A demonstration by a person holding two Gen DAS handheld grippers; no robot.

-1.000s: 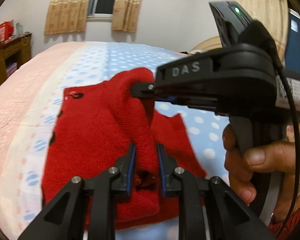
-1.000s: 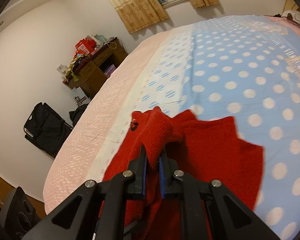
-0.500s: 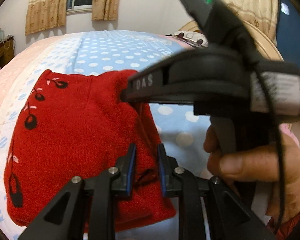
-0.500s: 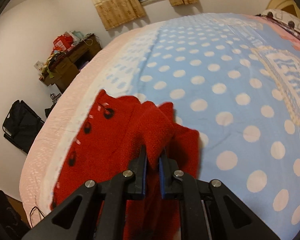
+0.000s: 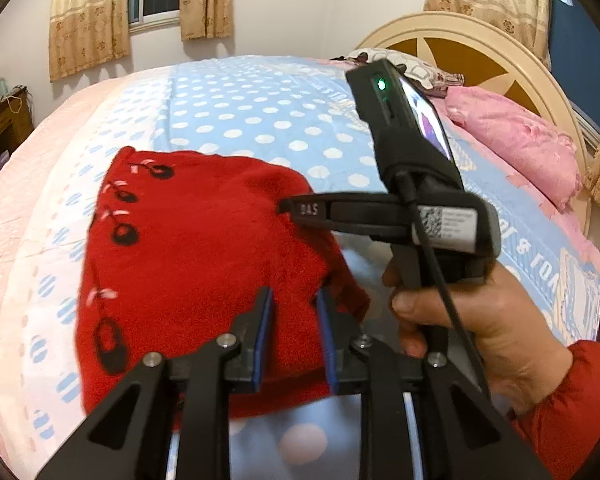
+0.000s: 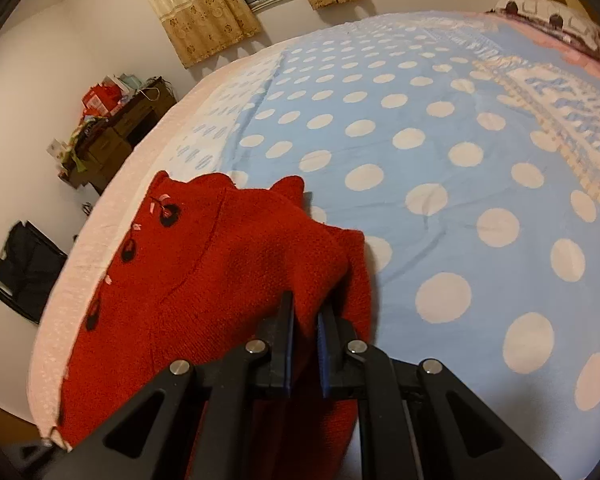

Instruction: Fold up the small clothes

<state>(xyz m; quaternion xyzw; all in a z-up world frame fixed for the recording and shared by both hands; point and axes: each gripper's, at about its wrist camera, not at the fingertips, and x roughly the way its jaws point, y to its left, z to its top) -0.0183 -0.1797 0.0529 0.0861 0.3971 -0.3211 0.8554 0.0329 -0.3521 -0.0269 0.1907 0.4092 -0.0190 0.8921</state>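
Observation:
A small red knit sweater (image 5: 188, 264) with black cherry embroidery lies on the bed, its right side folded over onto the left part. My left gripper (image 5: 294, 300) is shut on the near edge of the folded layer. My right gripper (image 6: 305, 312) is shut on the same folded edge farther along; the sweater (image 6: 204, 280) drapes away from it to the left. In the left wrist view the right gripper's body (image 5: 384, 216) reaches in from the right, its tip at the sweater's far edge.
The bed has a blue polka-dot blanket (image 6: 440, 152) with a pink strip (image 5: 16, 208) along the left. A pink pillow (image 5: 512, 140) and a cream headboard (image 5: 480, 44) are at the right. A wooden dresser (image 6: 112, 132) and a black bag (image 6: 24, 268) stand by the wall.
Both grippers have carried the sweater's held edge leftward across the garment. The fold now lies lower and flatter, and the embroidered side shows.

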